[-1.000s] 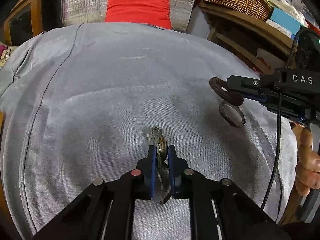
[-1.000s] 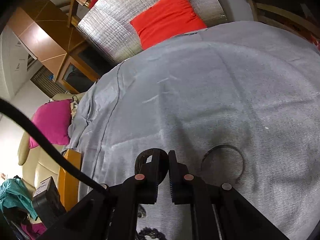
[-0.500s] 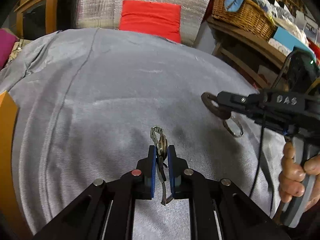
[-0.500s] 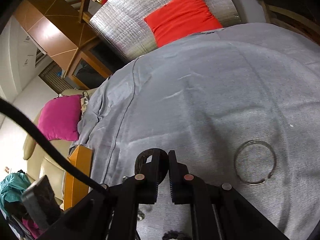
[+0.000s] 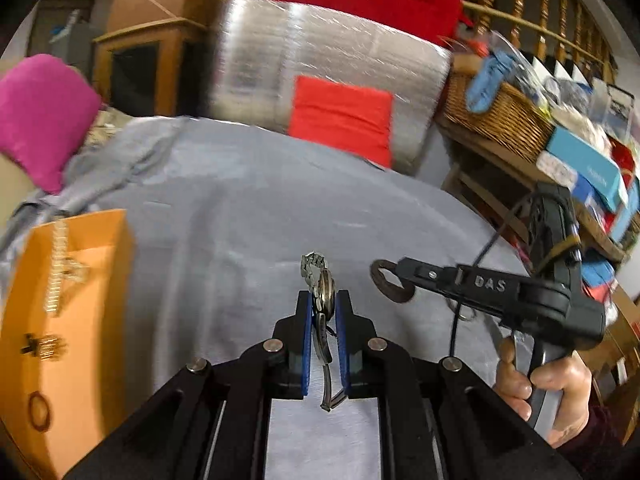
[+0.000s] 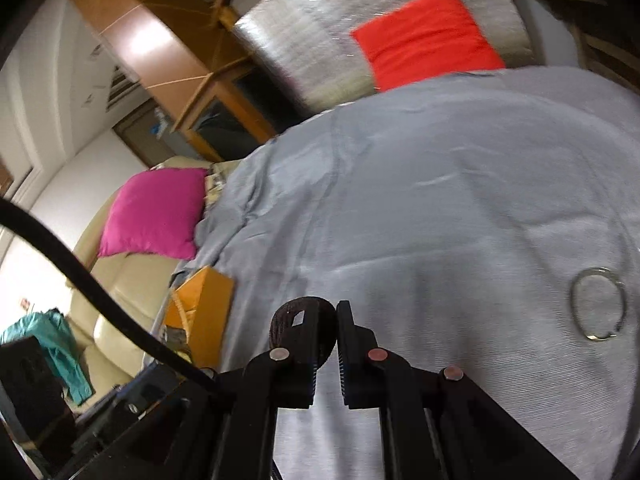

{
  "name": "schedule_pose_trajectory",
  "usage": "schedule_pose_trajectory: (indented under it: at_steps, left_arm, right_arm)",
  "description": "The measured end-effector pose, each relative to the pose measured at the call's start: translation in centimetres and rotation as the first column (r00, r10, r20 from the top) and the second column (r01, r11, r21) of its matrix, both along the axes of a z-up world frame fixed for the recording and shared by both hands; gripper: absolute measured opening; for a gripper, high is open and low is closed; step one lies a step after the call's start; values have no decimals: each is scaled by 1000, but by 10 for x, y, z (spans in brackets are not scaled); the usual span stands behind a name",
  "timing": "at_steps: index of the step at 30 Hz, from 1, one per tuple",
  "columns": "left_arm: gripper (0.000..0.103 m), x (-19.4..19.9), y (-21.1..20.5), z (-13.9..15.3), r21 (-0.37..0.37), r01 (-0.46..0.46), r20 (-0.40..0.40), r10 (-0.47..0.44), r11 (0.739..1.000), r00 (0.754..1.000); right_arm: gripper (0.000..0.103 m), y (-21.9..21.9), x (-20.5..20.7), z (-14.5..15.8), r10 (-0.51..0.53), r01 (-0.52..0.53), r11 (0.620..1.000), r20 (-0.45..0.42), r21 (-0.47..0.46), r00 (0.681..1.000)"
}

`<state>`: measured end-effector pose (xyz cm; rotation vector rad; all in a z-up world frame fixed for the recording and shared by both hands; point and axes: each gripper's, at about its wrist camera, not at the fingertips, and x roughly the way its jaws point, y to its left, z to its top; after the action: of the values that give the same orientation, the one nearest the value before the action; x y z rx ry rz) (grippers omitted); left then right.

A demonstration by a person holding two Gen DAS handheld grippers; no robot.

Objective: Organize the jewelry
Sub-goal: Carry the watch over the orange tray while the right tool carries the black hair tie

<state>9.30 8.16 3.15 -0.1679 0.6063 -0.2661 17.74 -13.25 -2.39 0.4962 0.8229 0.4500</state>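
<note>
- Left wrist view: "DAS" is embossed on the right gripper (image 5: 394, 276), jaws clamping one dark ring-shaped bracelet (image 5: 386, 286).
- Left gripper (image 5: 324, 312) jaws pinch one silver watch (image 5: 320, 284) above the grey-covered bed (image 5: 240, 208).
- One silver bangle (image 6: 598, 308) lies on the bed.
- One orange tray (image 5: 96, 304) holds gold jewelry.

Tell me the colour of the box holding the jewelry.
Orange box; clearest in the left wrist view.

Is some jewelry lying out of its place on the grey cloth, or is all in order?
One piece stands out: a thin silver bangle lies loose on the grey cloth, far from the orange tray where other pieces already lie. The left gripper holds a metal watch, the right gripper a dark ring.
</note>
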Motion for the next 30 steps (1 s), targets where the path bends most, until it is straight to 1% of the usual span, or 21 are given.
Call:
schedule_pose_trajectory:
  at_steps: [3,5,7,10,13,15,18,21,25,28,30]
  left_arm:
    - [12,-26,39,6,13,-95,33,95,995,995]
    - [12,-40,66,5,11,-151,31,151,988,988]
    - [12,-54,96,1,25,-206,14,206,978,978]
    - [12,-69,144,-8,48,-301,-21,303,952,953]
    - [12,-81,184,-19,56,-366,-45,369,929,928]
    - [12,-86,201,-27,58,-392,-67,395,918,916]
    - [12,-90,215,-40,69,-401,-85,406,913,910]
    - [12,-89,215,-50,66,-380,-109,385,923,916]
    - [12,-79,207,-63,63,-347,-144,352,936,925]
    - [12,-71,204,-71,64,-328,-168,334,943,928]
    - [12,-65,202,-78,64,-310,-197,317,948,928]
  right_arm:
    - [10,29,-7,9,51,-51,999,24,-5,998]
    - [10,58,-13,15,101,-100,995,37,-20,994]
    - [10,87,-18,21,146,-145,989,42,-28,988]
    - [10,135,-27,30,219,-217,975,53,-53,974]
    - [10,184,-38,38,292,-286,954,62,-90,954]
    - [10,219,-43,42,336,-328,937,56,-122,940]
    - [10,258,-45,42,378,-367,914,37,-173,925]
    - [10,302,-36,33,401,-392,887,-11,-243,916]
    - [10,332,-22,18,400,-398,858,-65,-324,914]
    - [10,350,-8,5,411,-420,830,-107,-367,906]
    - [10,362,-2,-3,417,-433,812,-130,-391,900]
